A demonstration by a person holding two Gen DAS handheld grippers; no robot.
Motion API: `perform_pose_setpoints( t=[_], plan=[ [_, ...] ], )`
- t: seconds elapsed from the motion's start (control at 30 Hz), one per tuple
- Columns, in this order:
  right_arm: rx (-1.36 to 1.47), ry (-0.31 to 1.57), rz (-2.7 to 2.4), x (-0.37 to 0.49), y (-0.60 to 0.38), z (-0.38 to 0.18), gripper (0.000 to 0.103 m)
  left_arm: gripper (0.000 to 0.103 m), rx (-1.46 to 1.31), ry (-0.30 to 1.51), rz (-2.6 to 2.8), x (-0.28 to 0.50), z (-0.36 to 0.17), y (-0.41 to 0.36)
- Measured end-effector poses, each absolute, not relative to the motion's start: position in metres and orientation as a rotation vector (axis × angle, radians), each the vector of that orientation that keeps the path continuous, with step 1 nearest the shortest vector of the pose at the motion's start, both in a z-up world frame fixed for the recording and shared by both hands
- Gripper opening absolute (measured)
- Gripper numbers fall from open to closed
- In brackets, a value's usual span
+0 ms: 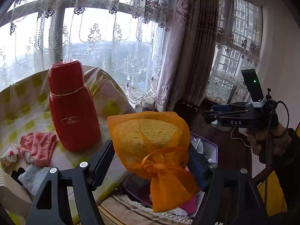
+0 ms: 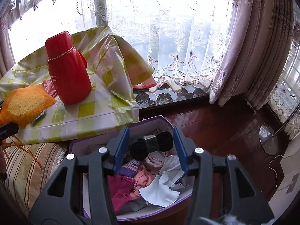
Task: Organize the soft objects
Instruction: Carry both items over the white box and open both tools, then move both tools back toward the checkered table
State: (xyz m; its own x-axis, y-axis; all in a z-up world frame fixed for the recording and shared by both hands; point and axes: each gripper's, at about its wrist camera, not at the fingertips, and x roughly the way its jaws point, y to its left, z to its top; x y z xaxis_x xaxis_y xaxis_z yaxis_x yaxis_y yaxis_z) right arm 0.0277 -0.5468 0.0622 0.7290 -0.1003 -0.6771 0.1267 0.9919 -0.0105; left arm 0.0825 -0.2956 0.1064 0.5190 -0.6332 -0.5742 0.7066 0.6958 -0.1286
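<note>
Two grippers: my left gripper [image 1: 151, 159] clamps an orange-wrapped sponge [image 1: 148, 136]; my right gripper [image 2: 150, 148] gapes over the purple box [image 2: 165, 121], beside the checked tablecloth [image 2: 105, 101] and red thermos [image 2: 67, 69].

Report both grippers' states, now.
Left gripper: shut on the orange mesh sponge bag.
Right gripper: open, empty, above the purple box.

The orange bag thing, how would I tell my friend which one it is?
Find the table with the green checked cloth and the tall red flask. Just right of the flask, the left gripper holds an orange bag above a purple box of clothes. It is the only see-through orange thing, tied with a ribbon around a yellow sponge.
</note>
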Motion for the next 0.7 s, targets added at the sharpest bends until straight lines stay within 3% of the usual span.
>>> perform_pose_setpoints(
  t=[0.1, 0.7],
  plan=[
    [0.024, 0.728, -0.127, 0.027, -0.546, 0.063, 0.073, 0.086, 0.131, 0.683, -0.788, 0.091, 0.097, -0.309],
    [-0.024, 0.651, 0.004, 0.027, -0.484, 0.077, 0.074, 0.086, 0.035, 0.616, -0.684, 0.067, 0.104, -0.251]
  ],
)
